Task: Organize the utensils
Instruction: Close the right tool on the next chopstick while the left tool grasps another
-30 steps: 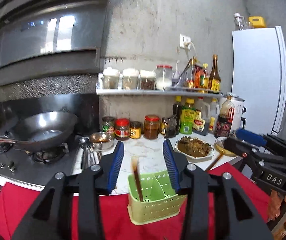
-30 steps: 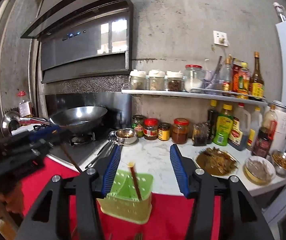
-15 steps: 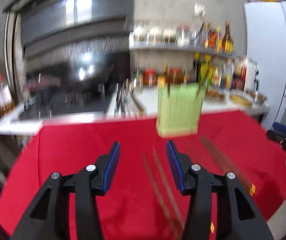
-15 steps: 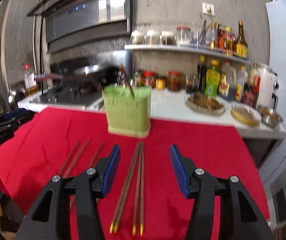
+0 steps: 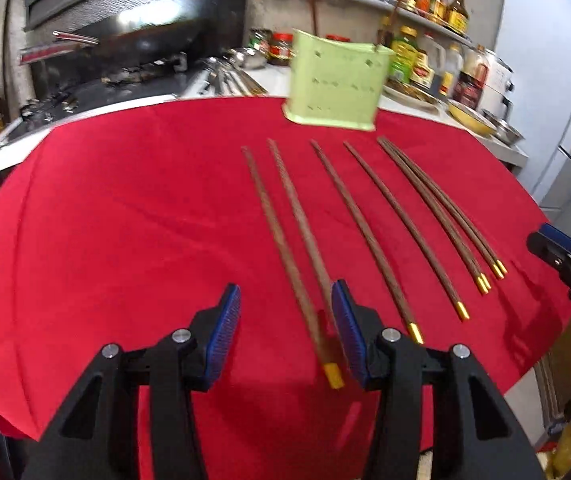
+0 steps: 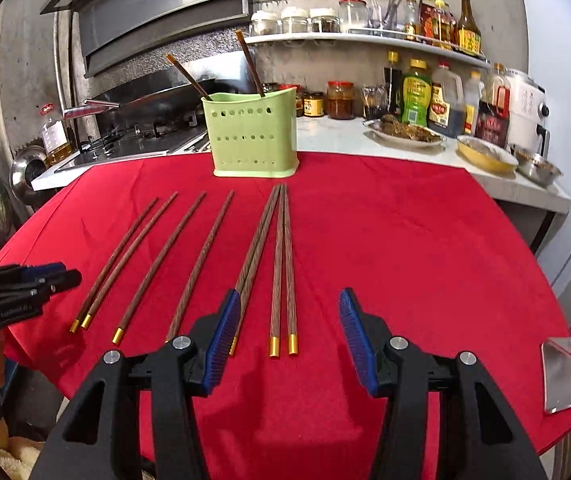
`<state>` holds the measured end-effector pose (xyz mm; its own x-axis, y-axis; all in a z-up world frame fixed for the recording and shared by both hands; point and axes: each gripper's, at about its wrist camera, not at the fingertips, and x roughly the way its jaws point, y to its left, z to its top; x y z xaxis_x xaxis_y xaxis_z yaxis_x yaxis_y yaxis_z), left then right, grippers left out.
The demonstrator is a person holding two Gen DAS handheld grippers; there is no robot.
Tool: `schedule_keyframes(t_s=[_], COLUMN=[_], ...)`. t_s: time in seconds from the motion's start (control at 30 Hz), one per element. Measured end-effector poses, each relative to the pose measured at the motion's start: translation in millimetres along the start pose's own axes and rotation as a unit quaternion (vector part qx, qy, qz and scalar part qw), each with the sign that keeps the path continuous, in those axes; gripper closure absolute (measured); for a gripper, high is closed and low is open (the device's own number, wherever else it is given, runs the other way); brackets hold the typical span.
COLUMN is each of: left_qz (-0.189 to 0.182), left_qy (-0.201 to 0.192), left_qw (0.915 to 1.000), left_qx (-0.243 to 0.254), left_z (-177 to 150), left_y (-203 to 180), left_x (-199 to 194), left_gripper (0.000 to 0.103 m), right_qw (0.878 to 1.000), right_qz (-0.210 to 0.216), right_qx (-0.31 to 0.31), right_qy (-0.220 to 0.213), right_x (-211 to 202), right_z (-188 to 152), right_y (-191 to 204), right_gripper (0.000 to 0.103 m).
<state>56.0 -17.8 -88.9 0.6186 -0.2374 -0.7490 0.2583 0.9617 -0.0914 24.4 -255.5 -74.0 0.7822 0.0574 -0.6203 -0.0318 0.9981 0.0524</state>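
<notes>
Left gripper point(image 5: 285, 334), jaws spread and just widened, is blurring two chopsticks point(image 5: 285, 236) lying partly between them, untouched. Right gripper point(image 6: 289, 346), jaws spread, is hiding one gold tip. Only its view is showing eight chopsticks point(image 6: 281, 264) before the green holder point(image 6: 251, 136), two standing inside.

The chopsticks point(image 6: 199, 264) are looking like dark grained wood with shiny gold metal caps; the tablecloth point(image 6: 405, 260) is showing as matt red cloth. The green holder point(image 6: 251, 136) is appearing as smooth perforated plastic; the gripper pads point(image 6: 221, 340) are showing ribbed blue rubber.
</notes>
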Motion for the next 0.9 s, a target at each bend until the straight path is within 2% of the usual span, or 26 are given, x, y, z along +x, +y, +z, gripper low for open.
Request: schedule_keyframes(t_s=[0.07,0.23,0.37,0.43,0.57,0.73,0.8,0.9], left_qz=[0.005,0.048,0.062,0.069,0.099,0.095,0.087,0.081], left_qy=[0.009,0.032,0.032,0.028,0.026,0.028,0.027,0.024], left_qw=[0.9999,0.9983,0.9973,0.9964,0.993,0.994,0.995,0.9956], left_qx=[0.006,0.01,0.024,0.04,0.059,0.047,0.041,0.039], left_z=[0.8,3.8,3.9,1.6,0.1,0.8,0.9,0.3], left_y=[-3.8,-5.8,-8.1,-11.9,-10.5,2.1,5.9,7.1], left_x=[6.5,22.2,21.8,21.5,19.0,17.0,16.6,15.9], left_gripper=[0.056,0.056,0.056,0.06,0.083,0.084,0.084,0.084], right_qw=[1.0,1.0,1.0,1.0,0.999,0.998,0.998,0.997], right_qz=[-0.001,-0.003,-0.007,-0.005,0.006,0.009,0.012,0.019], right_qx=[0.004,0.009,0.01,0.011,0.007,-0.004,-0.003,-0.01], right_qy=[0.0,0.001,0.009,0.018,0.037,0.058,0.067,0.076], right_x=[0.7,2.4,9.7,16.5,26.7,42.5,49.2,54.9], right_z=[-0.8,-1.0,-1.8,-3.0,-5.7,-4.0,-1.3,-1.5], right_y=[-2.0,-4.9,-7.3,-8.5,-7.1,-6.3,-6.9,-3.5], right_gripper=[0.05,0.05,0.05,0.051,0.071,0.083,0.091,0.093])
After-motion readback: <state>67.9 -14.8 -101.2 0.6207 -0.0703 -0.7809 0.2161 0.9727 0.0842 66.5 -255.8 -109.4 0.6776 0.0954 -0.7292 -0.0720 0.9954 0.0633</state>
